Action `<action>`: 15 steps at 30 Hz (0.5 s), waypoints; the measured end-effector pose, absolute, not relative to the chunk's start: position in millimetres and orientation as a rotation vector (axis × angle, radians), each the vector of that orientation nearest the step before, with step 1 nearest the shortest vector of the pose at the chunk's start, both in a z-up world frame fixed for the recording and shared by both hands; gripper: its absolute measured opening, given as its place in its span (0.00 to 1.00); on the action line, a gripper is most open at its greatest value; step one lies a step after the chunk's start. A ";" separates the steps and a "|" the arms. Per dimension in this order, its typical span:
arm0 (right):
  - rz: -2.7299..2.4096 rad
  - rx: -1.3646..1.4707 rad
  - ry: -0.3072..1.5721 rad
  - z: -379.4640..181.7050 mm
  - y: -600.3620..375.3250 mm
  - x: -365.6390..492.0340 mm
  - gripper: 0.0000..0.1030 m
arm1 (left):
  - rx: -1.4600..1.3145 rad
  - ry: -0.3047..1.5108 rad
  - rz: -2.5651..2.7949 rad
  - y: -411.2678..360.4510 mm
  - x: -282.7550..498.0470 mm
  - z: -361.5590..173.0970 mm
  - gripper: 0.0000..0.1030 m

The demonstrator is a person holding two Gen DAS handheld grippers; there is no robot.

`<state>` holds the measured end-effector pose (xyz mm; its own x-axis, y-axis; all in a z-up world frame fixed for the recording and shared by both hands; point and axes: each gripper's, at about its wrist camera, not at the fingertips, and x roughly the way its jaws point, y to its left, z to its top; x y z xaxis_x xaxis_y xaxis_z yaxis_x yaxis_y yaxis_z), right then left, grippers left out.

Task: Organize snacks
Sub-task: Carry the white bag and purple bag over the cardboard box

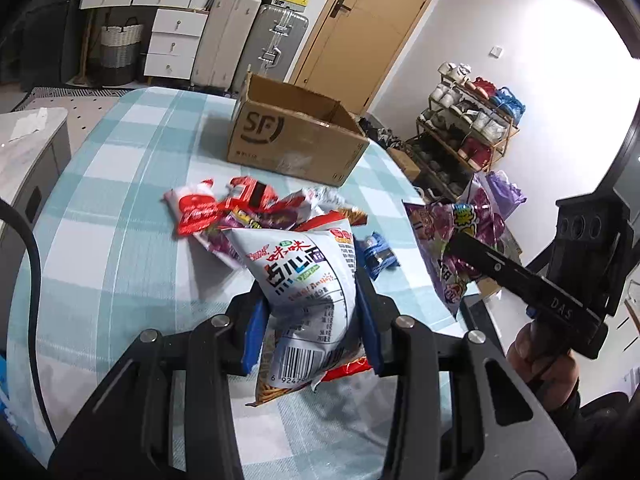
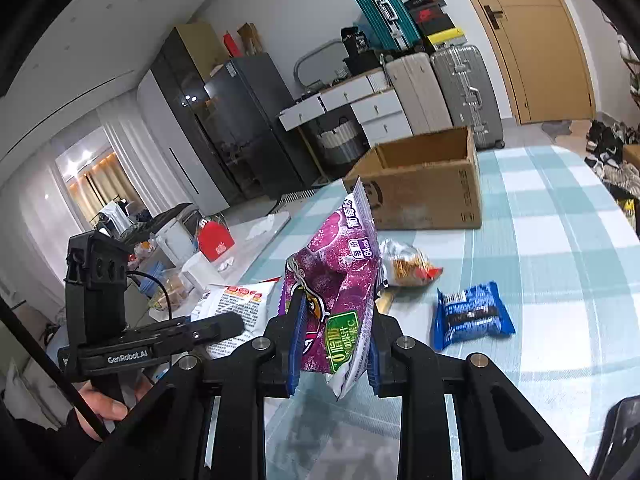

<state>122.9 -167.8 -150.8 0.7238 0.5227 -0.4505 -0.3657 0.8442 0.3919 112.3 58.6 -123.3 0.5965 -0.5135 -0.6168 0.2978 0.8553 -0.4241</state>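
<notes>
My left gripper is shut on a white noodle-snack bag and holds it above the checked tablecloth. My right gripper is shut on a purple grape snack bag, lifted off the table; the same bag shows at the right of the left wrist view. An open cardboard SF box stands at the far side of the table, also in the right wrist view. A pile of red and purple packets lies before the box. A blue biscuit pack lies on the cloth.
A silver-orange snack packet lies near the blue pack. Suitcases, a white drawer unit and a door stand behind the table. A shoe rack is to the right, a side counter to the left.
</notes>
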 end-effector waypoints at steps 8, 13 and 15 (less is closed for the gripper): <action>0.486 0.269 0.541 -126.5 -171.1 126.1 0.24 | -0.300 0.757 -0.489 60.8 129.4 -93.9 0.36; 0.483 0.236 0.490 -101.0 -171.8 135.8 0.24 | -0.286 0.712 -0.492 60.7 144.9 -63.7 0.36; 0.487 0.229 0.479 -90.5 -170.8 141.0 0.24 | -0.272 0.693 -0.495 60.2 152.9 -50.5 0.36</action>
